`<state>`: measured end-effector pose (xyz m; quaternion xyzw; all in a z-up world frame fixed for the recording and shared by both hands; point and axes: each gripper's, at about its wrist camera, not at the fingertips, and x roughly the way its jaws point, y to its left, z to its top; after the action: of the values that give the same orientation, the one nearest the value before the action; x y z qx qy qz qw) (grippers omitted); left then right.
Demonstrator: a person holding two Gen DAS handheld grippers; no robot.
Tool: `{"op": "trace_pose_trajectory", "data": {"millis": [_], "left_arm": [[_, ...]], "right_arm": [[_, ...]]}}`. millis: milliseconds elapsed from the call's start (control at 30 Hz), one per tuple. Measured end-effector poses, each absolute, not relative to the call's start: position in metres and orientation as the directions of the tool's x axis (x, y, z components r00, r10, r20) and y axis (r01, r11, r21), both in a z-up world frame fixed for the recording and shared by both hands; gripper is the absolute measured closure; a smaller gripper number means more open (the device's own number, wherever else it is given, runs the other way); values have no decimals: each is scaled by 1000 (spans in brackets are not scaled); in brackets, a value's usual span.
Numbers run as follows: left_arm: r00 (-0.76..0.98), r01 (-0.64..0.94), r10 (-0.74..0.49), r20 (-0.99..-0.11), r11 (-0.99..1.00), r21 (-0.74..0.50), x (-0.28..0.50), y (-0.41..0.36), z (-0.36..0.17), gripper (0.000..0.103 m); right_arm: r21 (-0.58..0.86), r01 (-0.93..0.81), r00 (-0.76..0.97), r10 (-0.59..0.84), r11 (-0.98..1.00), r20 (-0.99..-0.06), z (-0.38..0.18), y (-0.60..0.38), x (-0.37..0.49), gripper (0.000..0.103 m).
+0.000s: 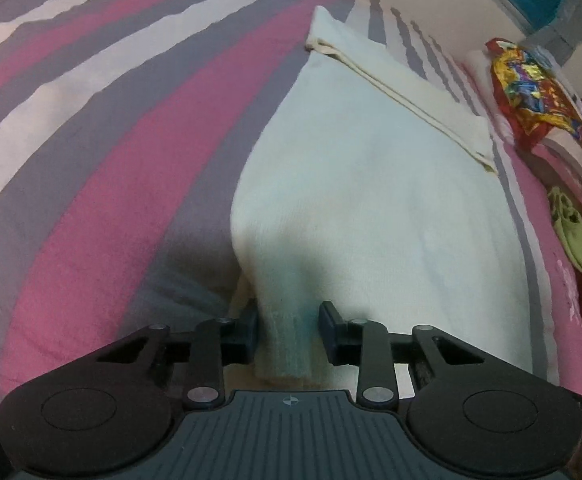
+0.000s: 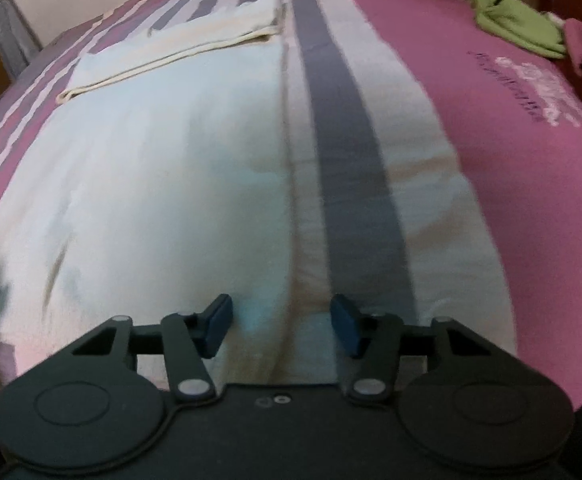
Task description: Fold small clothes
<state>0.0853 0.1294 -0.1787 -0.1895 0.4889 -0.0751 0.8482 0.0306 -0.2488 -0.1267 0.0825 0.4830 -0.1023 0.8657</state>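
A pale cream knitted garment (image 1: 371, 184), soft and ribbed at its hem, lies spread flat on a bed covered with a pink, grey and white striped sheet (image 1: 103, 128). Its far end shows a folded, seamed band (image 1: 403, 96).

The left gripper (image 1: 287, 330) has a bunched fold of the near edge standing between its fingers (image 1: 331, 328); the left pad touches the cloth, but a sliver of gap shows at the right one, so I cannot tell whether the pinch is firm. The right gripper (image 2: 281, 326) hovers with its fingers (image 2: 219, 326) apart, straddling the garment's right edge where it meets the sheet, holding nothing.

The fabric looks light, limp and stretchy: it will likely sag and drape from any single pinch, and a thin fold could slip out of smooth pads. Taking both near corners, a good bite of doubled cloth each, should keep the edge straight when it is carried over. The sheet beneath is loose too and may get pinched along with it.

A green cloth (image 2: 515, 20) and other garments lie well apart at the right.
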Motion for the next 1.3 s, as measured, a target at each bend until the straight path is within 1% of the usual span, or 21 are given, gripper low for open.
{"op": "trace_pose_trajectory", "data": {"millis": [33,67,133,267,400,467,500,567,600,633,667,767,933,1067,1200,1300], "left_arm": [[508,-53,-316,-801,917,-396,86,129,-179,81],[497,-55,-325,-804,914,-403,86,129,-180,84],[490,-66,-338,-803,905,-421,86,130,-182,85],[484,-52,-329,-811,914,-402,90,126,-185,84],[483,-60,-317,-816,918,-392,92,123,-183,84],[484,-64,-317,-816,917,-394,91,124,-183,85],[484,-62,-316,-816,918,-392,91,124,-182,85],[484,-55,-318,-815,919,-390,91,124,-181,85],[484,-56,-321,-814,917,-395,91,124,-182,93],[481,-60,-331,-812,911,-407,92,125,-182,93],[484,-68,-334,-809,907,-415,91,126,-181,93],[502,-63,-351,-790,896,-439,91,126,-175,93],[557,-48,-385,-736,870,-491,106,126,-155,94],[598,-26,-406,-691,852,-524,135,122,-136,94],[631,-22,-414,-656,836,-548,173,119,-123,94],[654,-12,-408,-637,836,-548,207,115,-115,94]], "right_arm": [[53,256,511,-89,965,-855,-128,-251,30,48],[46,253,507,-92,966,-857,-130,-250,29,48],[36,245,510,-97,969,-855,-130,-250,27,48],[68,291,521,-99,954,-848,-124,-258,15,48],[23,267,502,-119,963,-857,-128,-253,13,48],[70,286,504,-88,956,-859,-126,-256,15,46],[116,281,502,-43,953,-864,-126,-255,16,48],[152,268,486,2,951,-874,-127,-252,18,69],[167,255,474,27,952,-880,-128,-250,19,74],[183,243,459,53,953,-887,-130,-248,20,87],[203,236,450,78,950,-890,-131,-245,22,94],[239,236,462,108,942,-880,-127,-245,26,96],[379,221,566,198,899,-800,-100,-255,37,97],[435,210,651,207,876,-731,-79,-261,51,97],[454,203,715,186,868,-674,-62,-270,77,97],[452,197,741,170,870,-650,-56,-274,104,97]]}}
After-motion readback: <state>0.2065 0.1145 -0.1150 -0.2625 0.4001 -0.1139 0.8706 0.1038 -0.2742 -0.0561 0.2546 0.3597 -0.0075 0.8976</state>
